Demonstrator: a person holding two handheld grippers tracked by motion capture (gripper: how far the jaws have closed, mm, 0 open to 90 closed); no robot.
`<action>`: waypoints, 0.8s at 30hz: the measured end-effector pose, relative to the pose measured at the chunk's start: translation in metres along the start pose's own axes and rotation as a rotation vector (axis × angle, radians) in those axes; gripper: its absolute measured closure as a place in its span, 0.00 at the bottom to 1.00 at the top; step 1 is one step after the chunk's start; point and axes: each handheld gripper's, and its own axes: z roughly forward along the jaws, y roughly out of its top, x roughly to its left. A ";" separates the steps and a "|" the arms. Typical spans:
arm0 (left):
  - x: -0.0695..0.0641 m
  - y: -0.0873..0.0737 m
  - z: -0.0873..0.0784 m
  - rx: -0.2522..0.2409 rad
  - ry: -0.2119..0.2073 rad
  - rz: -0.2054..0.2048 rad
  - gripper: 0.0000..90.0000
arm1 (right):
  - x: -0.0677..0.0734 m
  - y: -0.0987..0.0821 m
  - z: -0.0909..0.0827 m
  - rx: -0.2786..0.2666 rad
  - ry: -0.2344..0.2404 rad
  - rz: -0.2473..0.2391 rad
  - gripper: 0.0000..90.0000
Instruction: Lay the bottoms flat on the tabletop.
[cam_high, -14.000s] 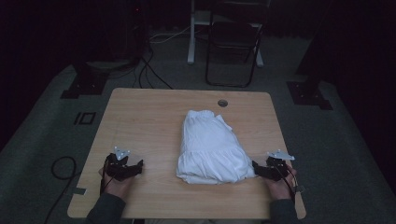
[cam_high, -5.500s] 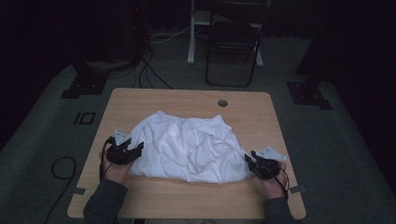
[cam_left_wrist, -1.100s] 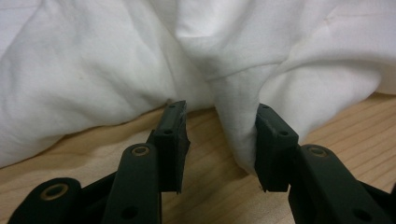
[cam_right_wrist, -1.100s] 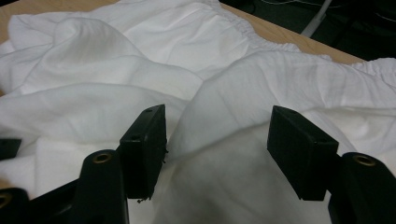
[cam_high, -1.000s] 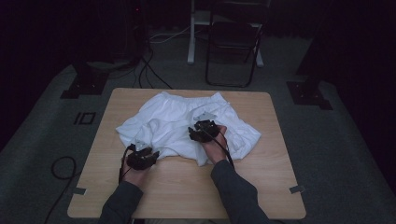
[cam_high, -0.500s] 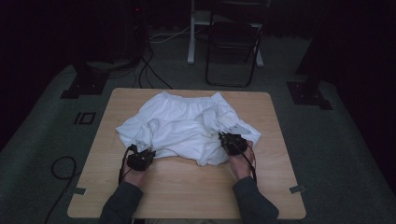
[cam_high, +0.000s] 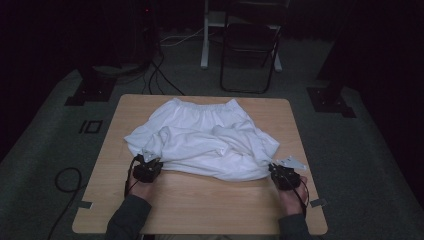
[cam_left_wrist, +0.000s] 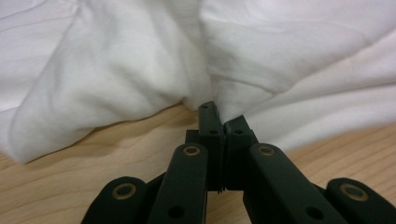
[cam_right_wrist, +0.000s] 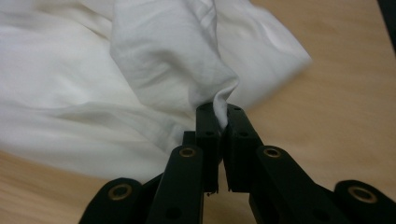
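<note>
A white garment (cam_high: 205, 142) with a gathered waistband lies rumpled across the middle of the wooden table (cam_high: 200, 210), waistband at the far side. My left gripper (cam_high: 148, 162) rests at its near left hem. In the left gripper view the left gripper (cam_left_wrist: 223, 120) is shut on a pinch of the garment (cam_left_wrist: 140, 70). My right gripper (cam_high: 275, 169) sits at the near right corner of the garment. In the right gripper view the right gripper (cam_right_wrist: 218, 112) is shut on a fold of the white garment (cam_right_wrist: 173, 60) that rises between the jaws.
Bare wood runs along the table's near edge and both sides. Behind the table stand a dark folding chair (cam_high: 247, 50) and a white desk leg (cam_high: 205, 37). Cables (cam_high: 160, 75) and black stand bases (cam_high: 87, 92) lie on the grey floor.
My right gripper has travelled from the middle of the garment out to the near right, pulling a corner of the cloth with it and spreading the hem. The left gripper has stayed put.
</note>
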 end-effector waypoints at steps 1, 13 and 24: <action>0.002 0.000 0.000 0.001 -0.002 -0.009 0.99 | -0.005 -0.005 -0.001 0.013 -0.011 0.018 0.96; 0.007 0.004 -0.017 -0.066 -0.001 -0.017 0.70 | -0.016 -0.019 0.004 0.075 -0.032 0.067 0.89; -0.002 0.027 -0.033 -0.180 0.006 0.017 0.53 | -0.003 0.000 -0.005 -0.084 0.029 -0.014 0.49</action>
